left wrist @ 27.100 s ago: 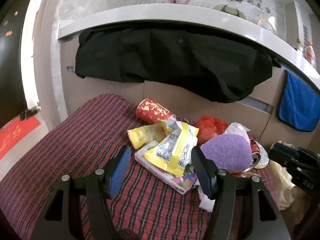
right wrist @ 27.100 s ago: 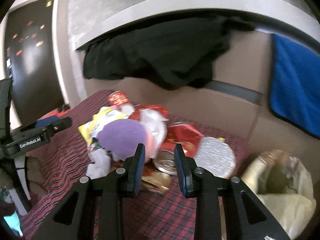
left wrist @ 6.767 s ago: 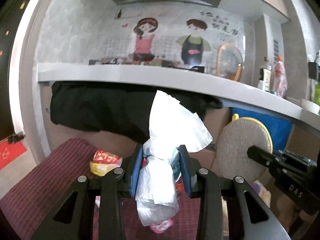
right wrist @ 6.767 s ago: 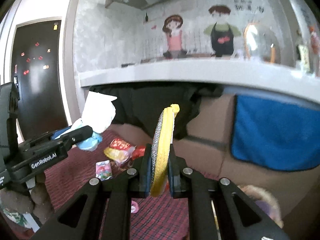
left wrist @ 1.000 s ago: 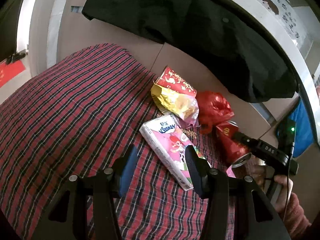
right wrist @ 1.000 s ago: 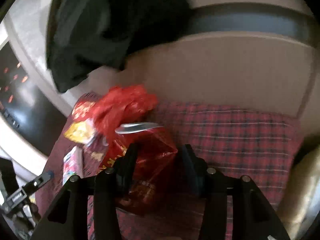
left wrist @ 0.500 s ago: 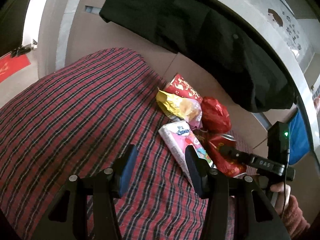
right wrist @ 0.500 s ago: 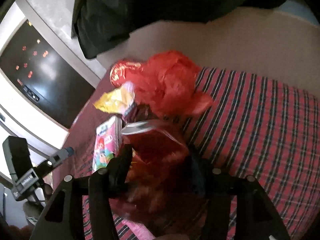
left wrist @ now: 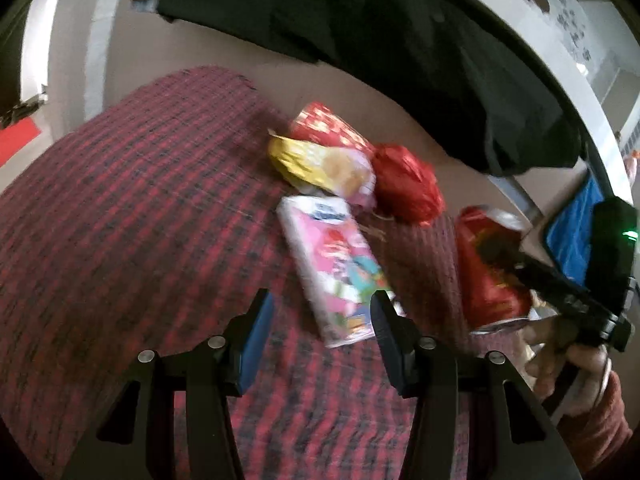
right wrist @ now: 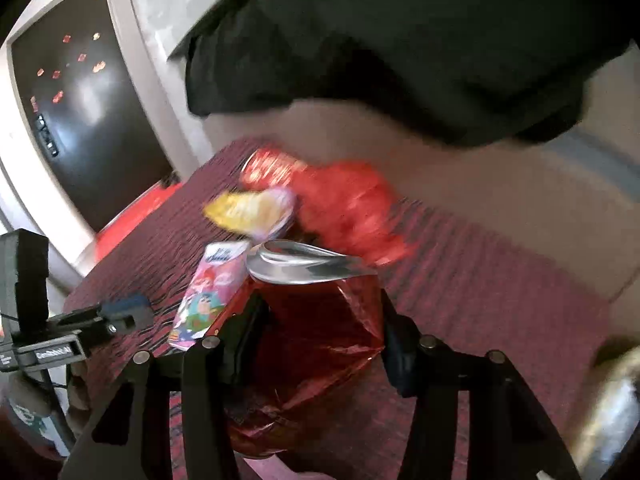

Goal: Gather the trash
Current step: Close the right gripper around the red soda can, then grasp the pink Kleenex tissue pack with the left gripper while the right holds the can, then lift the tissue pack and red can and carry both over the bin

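Trash lies on a red plaid cloth (left wrist: 120,220): a pink tissue pack (left wrist: 332,264), a yellow snack wrapper (left wrist: 320,164), a red paper cup (left wrist: 328,124) and a crumpled red plastic bag (left wrist: 408,188). My left gripper (left wrist: 320,300) hovers open just above the near end of the tissue pack, with nothing gripped. My right gripper (right wrist: 320,304) is shut on a red foil bag (right wrist: 320,328) with a silver inside (right wrist: 304,268), held clear of the cloth. From the left wrist camera the same foil bag (left wrist: 488,276) hangs at the right, in front of a person's hand (left wrist: 568,360).
A black garment (left wrist: 360,28) hangs from the white counter edge behind the cloth. A blue towel (left wrist: 576,240) hangs at the right. A blurred pale bag (right wrist: 612,420) sits at the lower right. A dark door (right wrist: 80,100) stands at the left.
The right gripper has risen with the red foil bag and rolled, so the bag is off the cloth. The left gripper has shifted slightly over the tissue pack and stays open.
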A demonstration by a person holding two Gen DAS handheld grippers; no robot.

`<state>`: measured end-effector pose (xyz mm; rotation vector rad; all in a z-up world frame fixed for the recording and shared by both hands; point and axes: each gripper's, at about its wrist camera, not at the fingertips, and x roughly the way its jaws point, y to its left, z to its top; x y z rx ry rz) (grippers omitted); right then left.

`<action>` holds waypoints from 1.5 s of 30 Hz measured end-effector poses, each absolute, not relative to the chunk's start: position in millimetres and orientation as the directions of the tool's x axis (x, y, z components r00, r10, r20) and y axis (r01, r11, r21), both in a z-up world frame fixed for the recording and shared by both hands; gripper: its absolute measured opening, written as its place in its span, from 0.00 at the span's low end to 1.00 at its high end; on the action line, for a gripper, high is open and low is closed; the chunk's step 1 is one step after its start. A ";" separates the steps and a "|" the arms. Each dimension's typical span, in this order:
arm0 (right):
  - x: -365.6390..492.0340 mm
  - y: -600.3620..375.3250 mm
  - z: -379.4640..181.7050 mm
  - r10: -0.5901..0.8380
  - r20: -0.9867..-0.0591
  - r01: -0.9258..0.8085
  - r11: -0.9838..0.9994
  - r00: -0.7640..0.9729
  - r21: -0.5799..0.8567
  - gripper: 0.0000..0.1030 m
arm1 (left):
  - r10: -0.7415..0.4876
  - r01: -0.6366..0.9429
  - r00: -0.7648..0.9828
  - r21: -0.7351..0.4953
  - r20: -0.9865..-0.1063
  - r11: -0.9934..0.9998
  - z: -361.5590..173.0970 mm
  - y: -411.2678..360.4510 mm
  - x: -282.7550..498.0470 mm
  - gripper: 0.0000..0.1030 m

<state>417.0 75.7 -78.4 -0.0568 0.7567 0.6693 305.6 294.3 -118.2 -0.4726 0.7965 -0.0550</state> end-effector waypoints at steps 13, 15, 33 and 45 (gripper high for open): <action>407.2 -13.6 -79.4 0.554 -0.591 -0.510 0.819 0.586 0.263 0.47 | -0.067 -0.248 0.729 -0.354 -0.681 0.902 -102.5 283.8 370.1 0.50; 405.5 -21.6 -82.9 0.567 -0.583 -0.507 0.813 0.582 0.285 0.47 | -0.090 -0.280 0.701 -0.389 -0.707 0.877 -108.9 297.8 379.6 0.50; 394.5 -12.9 -88.3 0.585 -0.571 -0.547 0.795 0.576 0.262 0.21 | -0.062 -0.293 0.614 -0.300 -0.787 0.908 -131.6 266.5 377.3 0.50; 393.3 -7.5 -89.0 0.567 -0.577 -0.548 0.804 0.589 0.231 0.20 | -0.088 -0.244 0.691 -0.347 -0.717 0.906 -113.3 258.1 339.1 0.31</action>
